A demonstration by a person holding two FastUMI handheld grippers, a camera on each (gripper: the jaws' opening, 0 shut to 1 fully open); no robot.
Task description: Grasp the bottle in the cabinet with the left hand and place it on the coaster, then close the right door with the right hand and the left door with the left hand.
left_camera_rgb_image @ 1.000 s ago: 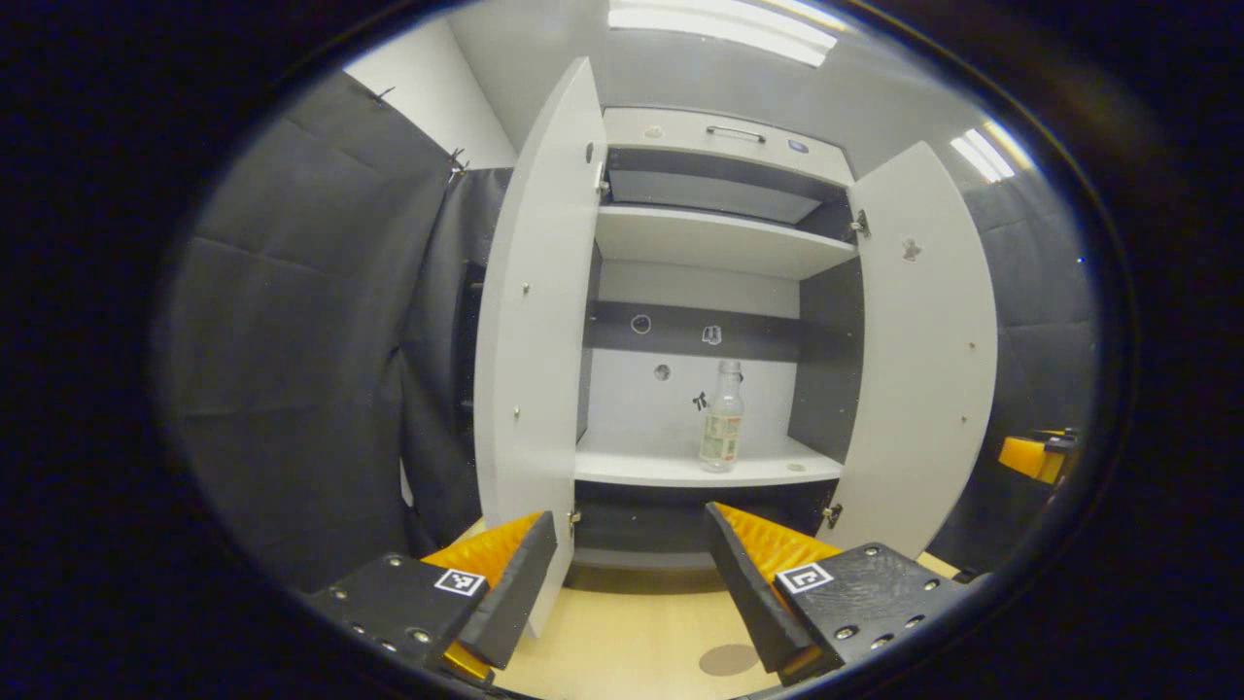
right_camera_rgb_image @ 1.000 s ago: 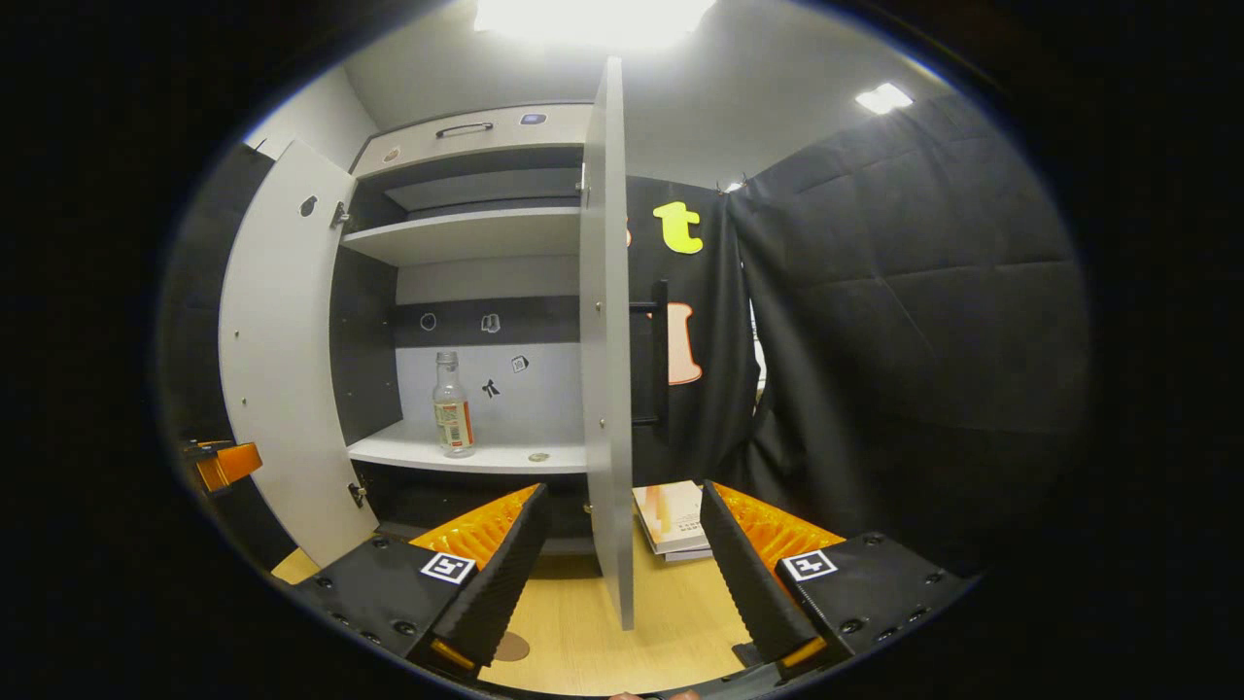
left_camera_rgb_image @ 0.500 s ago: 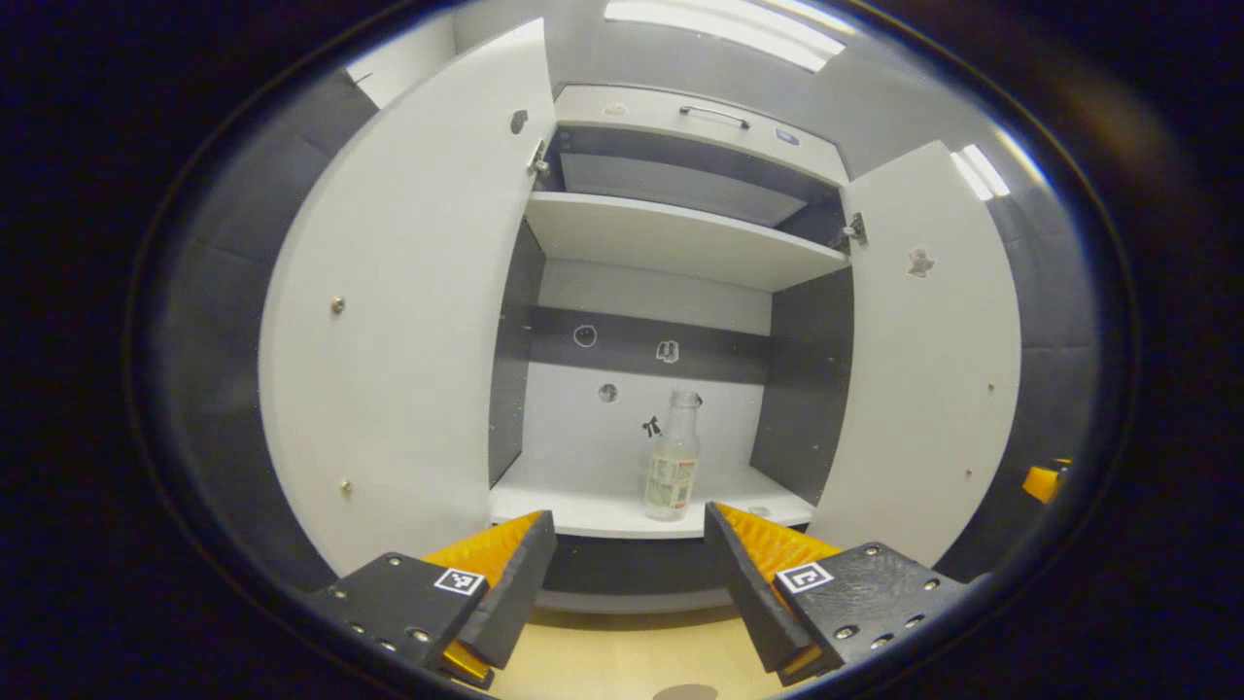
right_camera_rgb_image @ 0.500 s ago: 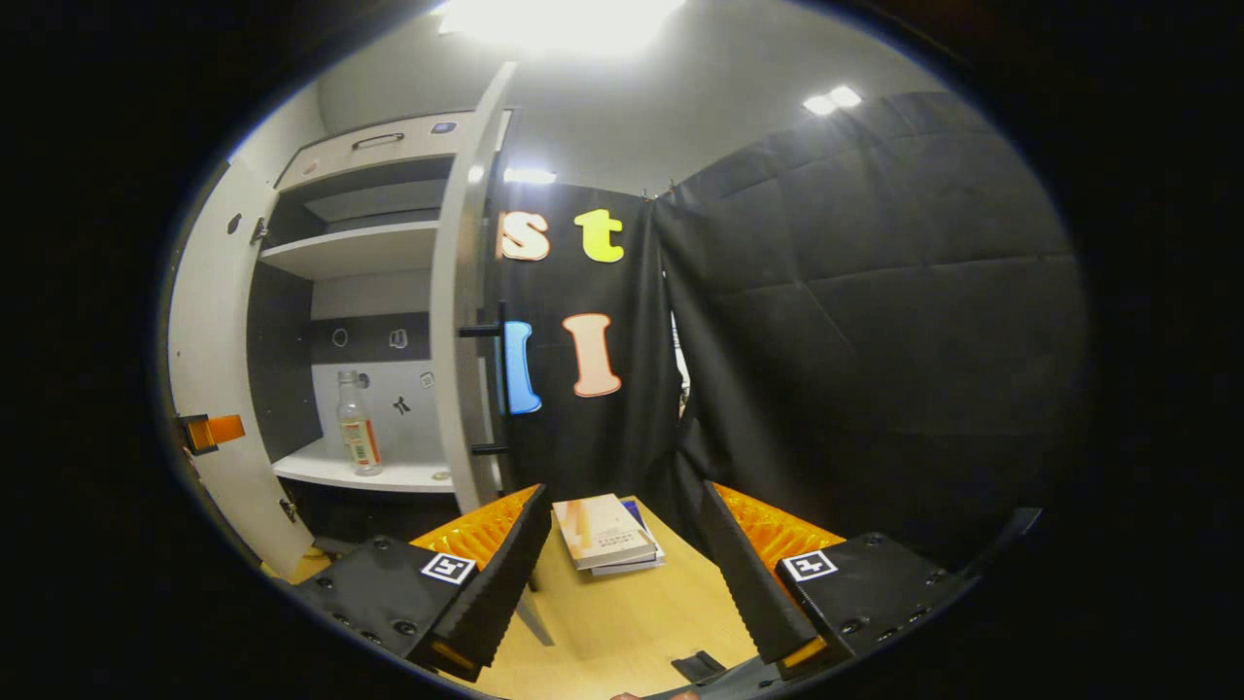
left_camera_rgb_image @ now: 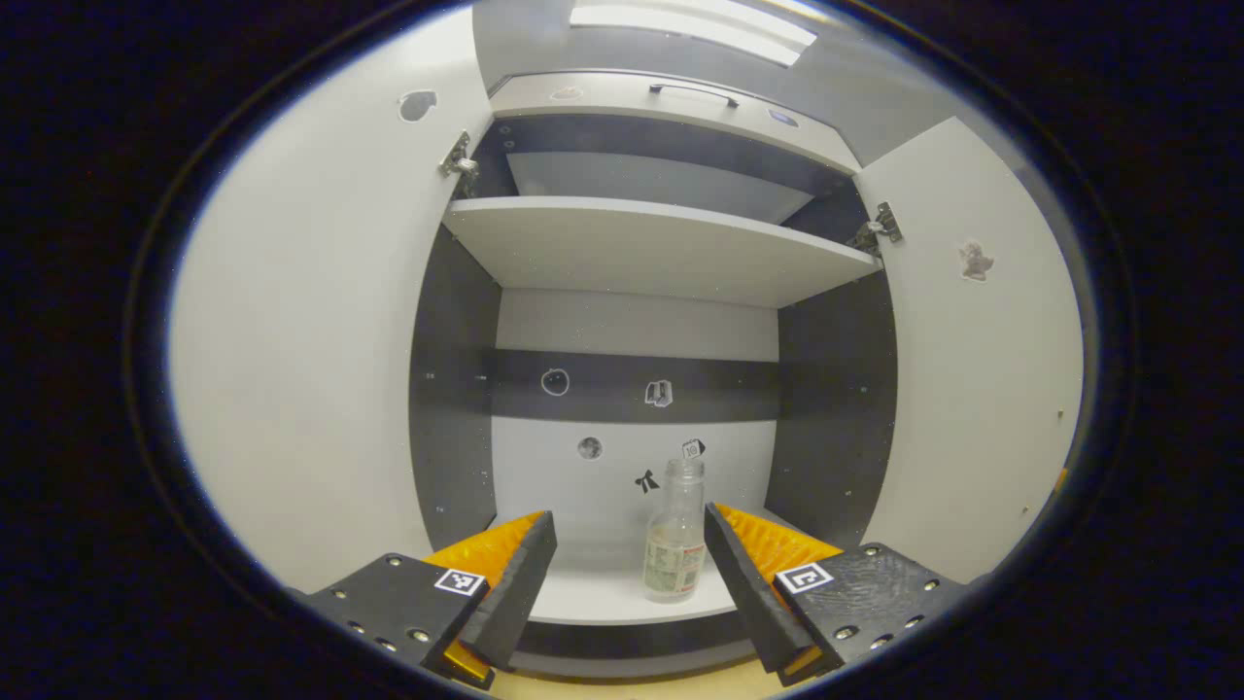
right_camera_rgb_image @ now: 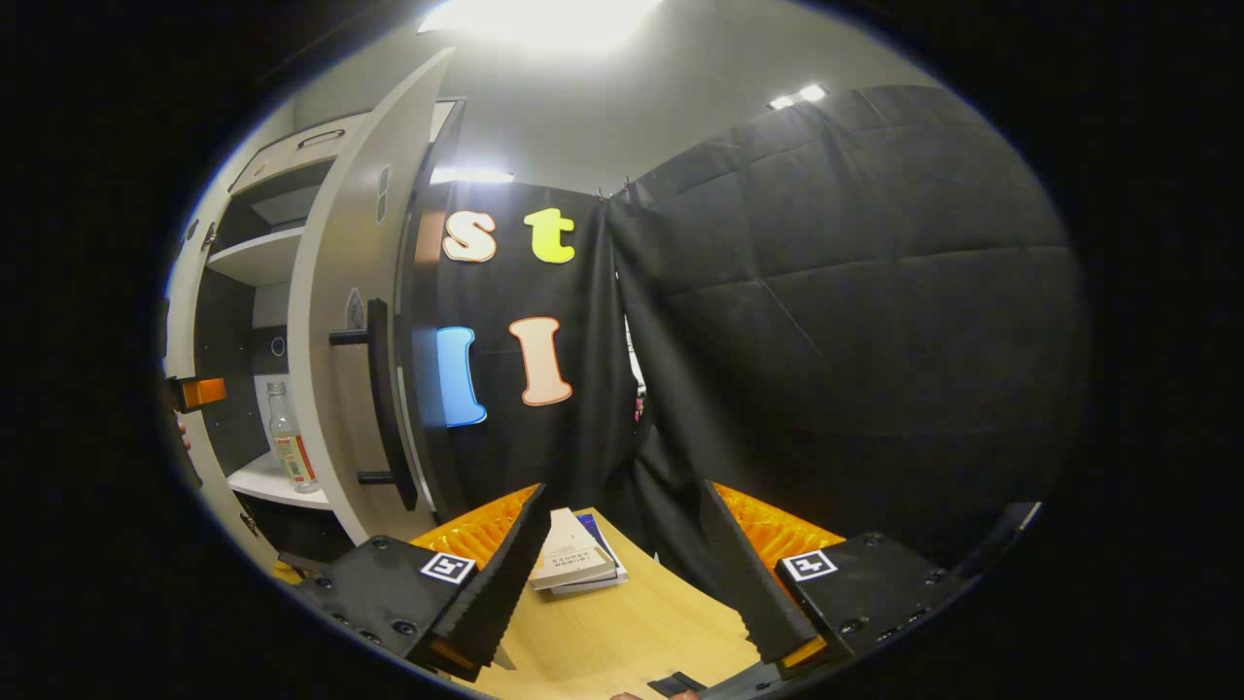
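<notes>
A clear bottle [left_camera_rgb_image: 673, 544] with a paper label stands upright on the cabinet's lower shelf [left_camera_rgb_image: 622, 593]. My left gripper [left_camera_rgb_image: 630, 583] is open just in front of it, the bottle sitting between the fingers' lines and nearer the right finger, untouched. Both doors hang wide: the left door [left_camera_rgb_image: 311, 321] and the right door [left_camera_rgb_image: 982, 369]. In the right gripper view, my right gripper [right_camera_rgb_image: 622, 593] is open over the wooden table, outside the right door [right_camera_rgb_image: 335, 331], whose dark handle [right_camera_rgb_image: 381, 403] faces me. The bottle [right_camera_rgb_image: 289, 452] and the left gripper [right_camera_rgb_image: 199, 393] show far left.
An upper shelf [left_camera_rgb_image: 661, 248] spans the cabinet above the bottle, with a drawer front [left_camera_rgb_image: 671, 102] over it. A stack of books [right_camera_rgb_image: 573, 564] lies on the wooden table [right_camera_rgb_image: 622, 632] between my right fingers. Black cloth walls the booth on the right.
The left gripper has pushed forward between the doors to the bottle. The right gripper has swung right, away from the cabinet's inside to the outer face of the right door.
</notes>
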